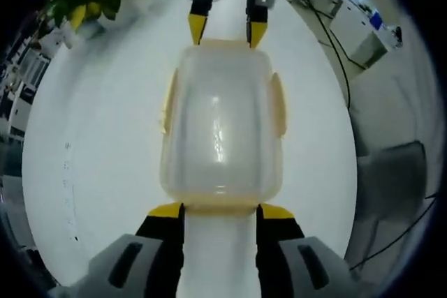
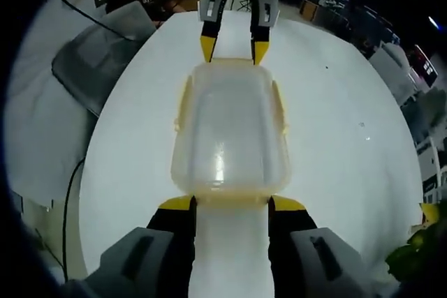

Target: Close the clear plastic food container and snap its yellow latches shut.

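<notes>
Clear plastic container (image 1: 222, 130), lid on, centre frame on white tabletop (image 1: 105, 144). Left gripper (image 1: 219, 213) and right gripper (image 2: 231, 205), jaws apart, bracket opposite ends, likely bracing it for pressing yellow latches (image 1: 279, 102).

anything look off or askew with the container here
Nothing stands out. The clear container sits square on the white table with its lid on, between the open left claw and right claw.

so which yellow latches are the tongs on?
The two end latches: left tongs straddle one end latch, right tongs the opposite one. The long-side latches go untouched.
</notes>
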Motion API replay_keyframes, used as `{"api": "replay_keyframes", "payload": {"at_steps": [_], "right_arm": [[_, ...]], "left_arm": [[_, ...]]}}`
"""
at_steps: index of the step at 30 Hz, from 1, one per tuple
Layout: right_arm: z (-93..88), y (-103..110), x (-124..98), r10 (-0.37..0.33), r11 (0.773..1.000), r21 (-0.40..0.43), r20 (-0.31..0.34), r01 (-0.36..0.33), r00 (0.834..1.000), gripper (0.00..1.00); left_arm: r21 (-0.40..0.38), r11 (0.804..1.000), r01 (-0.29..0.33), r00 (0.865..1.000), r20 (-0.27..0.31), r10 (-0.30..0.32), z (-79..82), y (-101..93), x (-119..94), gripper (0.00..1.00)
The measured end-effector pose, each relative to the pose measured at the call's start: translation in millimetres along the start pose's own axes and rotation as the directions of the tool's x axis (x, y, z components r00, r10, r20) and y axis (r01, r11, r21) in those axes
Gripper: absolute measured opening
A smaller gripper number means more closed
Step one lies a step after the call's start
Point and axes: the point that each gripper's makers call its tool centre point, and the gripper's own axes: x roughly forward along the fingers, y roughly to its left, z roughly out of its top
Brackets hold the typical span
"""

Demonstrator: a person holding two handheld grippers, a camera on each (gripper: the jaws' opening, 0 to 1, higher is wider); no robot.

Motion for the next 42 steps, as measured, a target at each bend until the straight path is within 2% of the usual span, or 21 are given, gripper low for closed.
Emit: {"api": "replay_keyframes", "payload": {"at_steps": [5, 11, 15, 16, 18, 19, 21, 23, 24, 25, 26, 27, 28, 29, 30, 31, 32, 34, 36, 39, 42], "right_arm": [[-16.5, 4, 8, 0.012, 1.0, 0.03, -0.066, -0.01, 0.998, 0.35], [-43.9, 3, 4, -0.013, 0.99, 0.138, -0.112, 0.029, 0.994, 0.46], [-45.7, -7, -12, -0.065, 0.953, 0.293, -0.07, 0.083, 0.995, 0.43], [-45.8, -15, -20, -0.104, 0.926, 0.358, -0.065, 0.121, 0.992, 0.45], [-38.2, -27, -31, -0.161, 0.87, 0.471, -0.008, 0.146, 0.987, 0.48], [-36.9, -28, -33, -0.167, 0.852, 0.503, 0.002, 0.144, 0.986, 0.46], [-18.6, -32, -46, -0.205, 0.741, 0.668, 0.126, 0.07, 0.971, 0.38], [-6.8, -36, -53, -0.239, 0.669, 0.743, 0.216, -0.001, 0.947, 0.32], [-2.6, -38, -55, -0.263, 0.63, 0.776, 0.251, -0.032, 0.931, 0.3], [0.3, -40, -57, -0.283, 0.57, 0.818, 0.287, -0.08, 0.915, 0.29], [1.8, -39, -56, -0.286, 0.536, 0.836, 0.305, -0.112, 0.908, 0.28], [3.5, -36, -54, -0.281, 0.473, 0.864, 0.332, -0.172, 0.9, 0.26], [5.6, -34, -52, -0.281, 0.437, 0.875, 0.353, -0.208, 0.892, 0.25], [7.0, -32, -50, -0.286, 0.373, 0.891, 0.375, -0.259, 0.882, 0.24], [7.1, -31, -48, -0.293, 0.32, 0.902, 0.384, -0.289, 0.876, 0.23], [6.0, -29, -45, -0.302, 0.251, 0.912, 0.393, -0.325, 0.869, 0.22], [4.7, -27, -43, -0.3, 0.207, 0.917, 0.392, -0.342, 0.87, 0.21], [2.6, -21, -37, -0.288, 0.199, 0.915, 0.396, -0.35, 0.872, 0.2], [2.6, -14, -32, -0.263, 0.191, 0.919, 0.387, -0.345, 0.884, 0.19], [10.0, -5, -28, -0.226, 0.2, 0.913, 0.397, -0.357, 0.889, 0.14], [13.9, -4, -22, -0.216, 0.211, 0.917, 0.38, -0.338, 0.899, 0.11]], "left_arm": [[0.003, 1.0, -0.013, 1.0, -0.003, 0.013, -1.0, -0.9, 4, 0.37], [-0.04, 0.999, 0.016, 0.998, -0.053, -0.018, -20.5, -8.2, -1, 0.4], [-0.207, 0.978, -0.011, 1.0, 0.023, 0.016, -20.3, 1.6, -17, 0.43], [-0.253, 0.967, -0.028, 0.999, 0.037, 0.038, -20.6, 6.8, -21, 0.45], [-0.398, 0.917, -0.029, 0.996, 0.063, 0.059, -21.1, 12.5, -29, 0.49], [-0.49, 0.871, 0.02, 0.995, 0.098, 0.033, -16.7, 7.5, -31, 0.49], [-0.565, 0.819, 0.104, 0.983, 0.186, 0.003, -5.8, 0.7, -32, 0.47], [-0.633, 0.76, 0.146, 0.977, 0.215, -0.008, -3.3, -2.8, -31, 0.46], [-0.677, 0.717, 0.166, 0.971, 0.238, -0.001, -1.5, -3.1, -29, 0.46], [-0.694, 0.699, 0.173, 0.97, 0.241, 0.0, -1.1, -3.6, -28, 0.46], [-0.729, 0.656, 0.193, 0.966, 0.258, 0.002, 0.0, -4.0, -24, 0.45], [-0.754, 0.627, 0.197, 0.967, 0.256, 0.005, -0.8, -4.4, -21, 0.45], [-0.775, 0.598, 0.203, 0.966, 0.258, 0.006, -1.9, -4.3, -18, 0.44], [-0.783, 0.583, 0.216, 0.961, 0.276, 0.014, 0.6, -3.7, -15, 0.42], [-0.807, 0.542, 0.237, 0.956, 0.292, 0.017, 2.5, -3.6, -14, 0.4], [-0.814, 0.524, 0.249, 0.952, 0.307, 0.024, 4.5, -2.6, -13, 0.38], [-0.824, 0.498, 0.271, 0.946, 0.324, 0.022, 7.5, -3.0, -12, 0.35], [-0.812, 0.514, 0.275, 0.943, 0.333, 0.022, 9.9, -3.3, -12, 0.3], [-0.816, 0.506, 0.278, 0.943, 0.332, 0.018, 11.7, -3.7, -11, 0.3], [-0.815, 0.516, 0.265, 0.948, 0.319, 0.018, 12.4, -2.7, -11, 0.28], [-0.827, 0.503, 0.252, 0.953, 0.302, 0.019, 9.5, -1.1, -10, 0.24]]}}
